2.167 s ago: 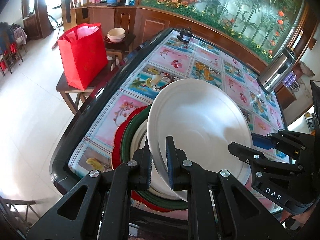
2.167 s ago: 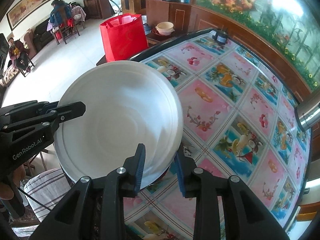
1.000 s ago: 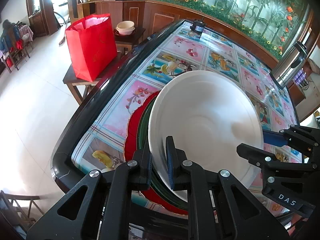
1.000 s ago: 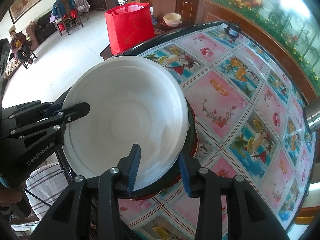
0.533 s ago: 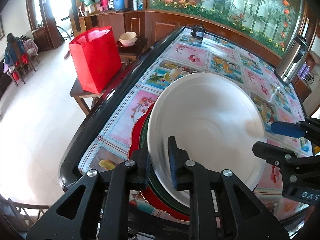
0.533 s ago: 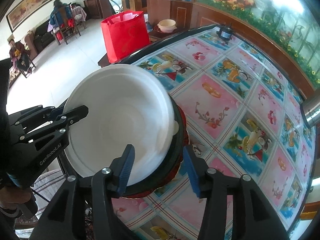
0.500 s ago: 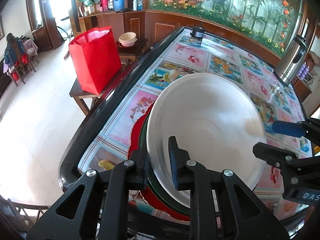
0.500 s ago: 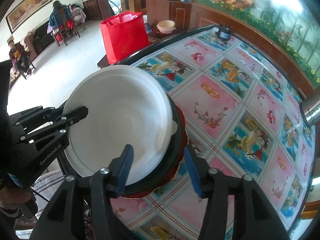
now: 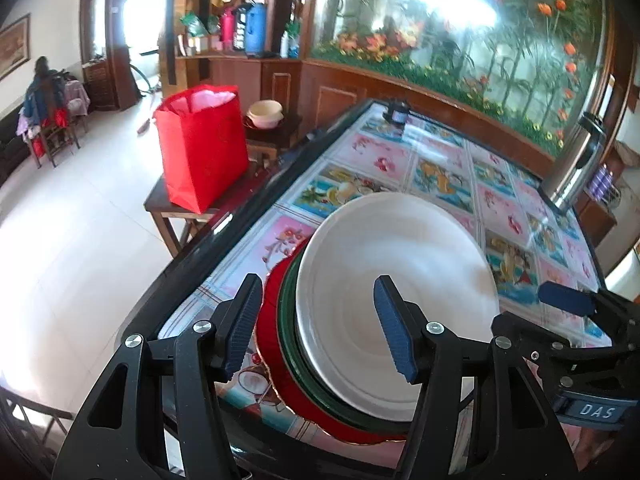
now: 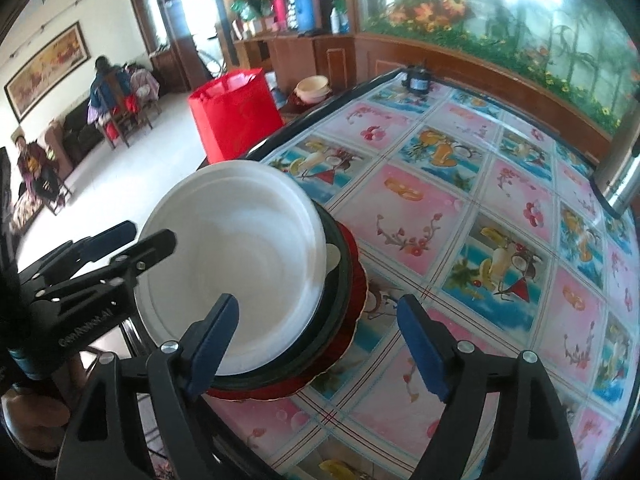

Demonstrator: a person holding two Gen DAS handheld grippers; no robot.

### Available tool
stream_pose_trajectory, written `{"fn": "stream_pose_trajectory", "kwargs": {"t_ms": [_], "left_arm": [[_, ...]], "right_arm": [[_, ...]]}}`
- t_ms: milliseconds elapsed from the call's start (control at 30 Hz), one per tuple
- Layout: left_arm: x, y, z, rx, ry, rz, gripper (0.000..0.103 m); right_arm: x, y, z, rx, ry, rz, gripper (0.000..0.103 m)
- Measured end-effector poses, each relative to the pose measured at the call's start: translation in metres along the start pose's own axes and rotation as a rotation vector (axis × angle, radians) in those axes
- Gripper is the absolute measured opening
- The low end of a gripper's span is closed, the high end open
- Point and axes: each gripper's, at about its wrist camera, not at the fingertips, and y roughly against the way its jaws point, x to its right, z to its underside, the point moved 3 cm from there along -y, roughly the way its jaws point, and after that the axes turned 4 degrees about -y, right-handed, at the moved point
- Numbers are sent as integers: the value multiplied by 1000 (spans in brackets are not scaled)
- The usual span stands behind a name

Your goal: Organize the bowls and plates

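Note:
A wide white bowl (image 9: 400, 292) sits on a dark green plate (image 9: 289, 320), which lies on a red scalloped plate (image 9: 270, 340), at the near corner of the picture-tiled table (image 9: 376, 160). My left gripper (image 9: 318, 326) has its jaws opening astride the stack's near rim, the blue pads (image 9: 240, 324) clear of it. In the right wrist view the white bowl (image 10: 240, 264) tops the same stack. My right gripper (image 10: 320, 344) has its jaws opening too, spread around the stack's rim without touching. Each gripper shows in the other's view: left gripper (image 10: 154, 232), right gripper (image 9: 518, 306).
A red bag (image 9: 200, 148) stands on a low wooden side table beside the table's black edge (image 9: 180, 264), with a cream bowl (image 9: 264, 114) behind it. A steel thermos (image 9: 576, 168) stands at the far right. People (image 10: 32, 164) sit far off across the room.
Both grippers have let go of the white bowl's rim and spread their jaws. The bowl has come down onto the green and red plates. Both grippers drew back a little.

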Motion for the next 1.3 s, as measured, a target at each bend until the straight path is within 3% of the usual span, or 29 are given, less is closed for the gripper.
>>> {"fn": "stream_pose_trajectory", "kwargs": {"t_ms": [267,433,500,633,900,1300], "left_arm": [[10,7,12,82,17,-68,59],[16,4,18,94,-3,-83,59],[19,8,19,123,-25,-113,59],[24,12,20,143,-41,-100,76],[23,14,17,162,-47,-113,76],[18,17,17,140,-35,-58,76]], "right_arm": [[12,12,15,140,-47,121,84],[24,13,22,196,-86,122,84],[25,13,24,205,-88,125,84],[27,10,27,204,-96,110,85],[27,10,26,221,-89,121,86],[23,7,26,209,-61,117,86]]}}
